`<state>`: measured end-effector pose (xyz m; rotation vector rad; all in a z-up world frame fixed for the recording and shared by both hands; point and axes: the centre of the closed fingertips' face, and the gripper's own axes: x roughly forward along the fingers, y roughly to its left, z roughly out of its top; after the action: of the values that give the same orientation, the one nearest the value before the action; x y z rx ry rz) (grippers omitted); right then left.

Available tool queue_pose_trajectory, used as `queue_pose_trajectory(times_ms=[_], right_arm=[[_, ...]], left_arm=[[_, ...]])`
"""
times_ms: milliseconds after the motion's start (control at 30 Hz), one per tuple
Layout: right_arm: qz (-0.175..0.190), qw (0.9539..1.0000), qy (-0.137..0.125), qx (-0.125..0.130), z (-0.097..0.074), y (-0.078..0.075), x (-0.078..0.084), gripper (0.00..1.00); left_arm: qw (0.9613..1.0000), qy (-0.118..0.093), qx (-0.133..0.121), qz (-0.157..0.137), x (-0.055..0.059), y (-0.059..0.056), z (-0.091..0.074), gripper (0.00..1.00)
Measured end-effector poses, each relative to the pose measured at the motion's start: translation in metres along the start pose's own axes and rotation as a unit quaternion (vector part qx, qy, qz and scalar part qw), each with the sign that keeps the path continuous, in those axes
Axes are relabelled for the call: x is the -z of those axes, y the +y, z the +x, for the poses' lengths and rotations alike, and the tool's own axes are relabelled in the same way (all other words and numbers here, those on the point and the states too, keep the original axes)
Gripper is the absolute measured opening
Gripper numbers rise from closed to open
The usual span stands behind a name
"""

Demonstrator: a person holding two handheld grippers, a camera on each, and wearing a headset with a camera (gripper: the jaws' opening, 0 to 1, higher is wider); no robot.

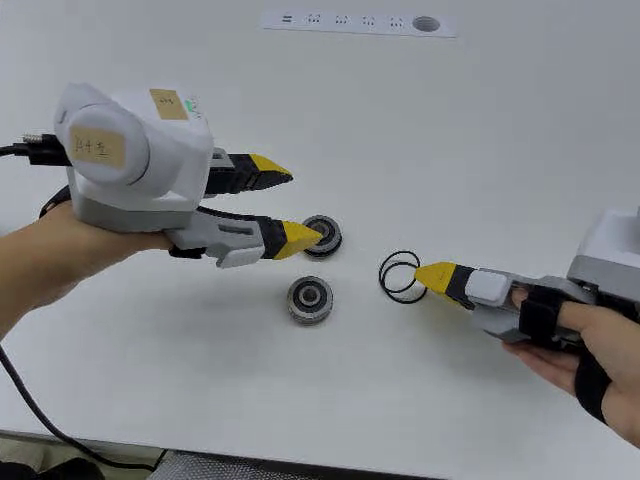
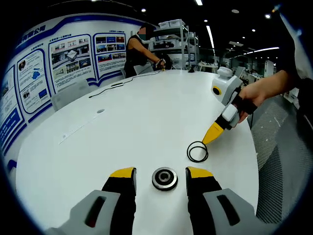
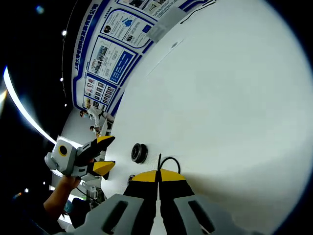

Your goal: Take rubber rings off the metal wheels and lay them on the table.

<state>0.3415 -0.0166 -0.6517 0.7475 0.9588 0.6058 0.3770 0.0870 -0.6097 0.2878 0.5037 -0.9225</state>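
1. Left gripper (image 1: pixel 288 203): I saw its jaws standing apart and gripping nothing. One metal wheel (image 1: pixel 322 235) lay flat between the yellow tips, with a gap on each side in the left gripper view.
2. Right gripper (image 1: pixel 435 277): its jaws were closed together on the edge of the rubber rings (image 1: pixel 400 272), two thin black loops that overlapped on the table (image 1: pixel 480 130).
3. Second wheel (image 1: pixel 310 299): it lay flat, apart from the first and nearer me, with nothing crowding it.
4. Surroundings: a flush socket strip (image 1: pixel 358 22) sat at the far edge, and a black cable (image 1: pixel 25 395) trailed at my left. A person (image 2: pixel 137 51) stood beyond the table, beside wall posters (image 2: pixel 73 54).
5. Materials: the wheels were round, with dark rims and bright hubs. The table was smooth and white.
6. Pose: the left hand (image 1: pixel 90 245) held its jaws pointing right, one above the other. The right hand (image 1: pixel 600 345) held its tip low, pointing left.
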Motion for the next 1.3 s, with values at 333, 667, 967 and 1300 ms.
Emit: queue_pose_trajectory(times_ms=[333,667,967,1300], right_arm=[[-0.096,0.9942,0.017,0.046,-0.004,-0.016,0.002,0.02],[-0.142,0.9878,0.021,0.059,-0.010,-0.017,-0.002,0.08],[-0.152,0.9880,-0.026,-0.014,-0.008,0.011,-0.017,0.16],[-0.158,0.9869,-0.023,-0.026,-0.002,0.019,-0.016,0.16]], left_arm=[[0.9999,0.004,-0.005,-0.016,0.006,0.003,0.012,0.40],[0.9995,-0.009,0.004,-0.030,0.001,-0.003,0.019,0.39],[0.9997,0.004,0.006,-0.022,0.011,-0.004,0.021,0.35],[0.9999,0.011,0.003,-0.007,0.015,-0.003,0.027,0.26]])
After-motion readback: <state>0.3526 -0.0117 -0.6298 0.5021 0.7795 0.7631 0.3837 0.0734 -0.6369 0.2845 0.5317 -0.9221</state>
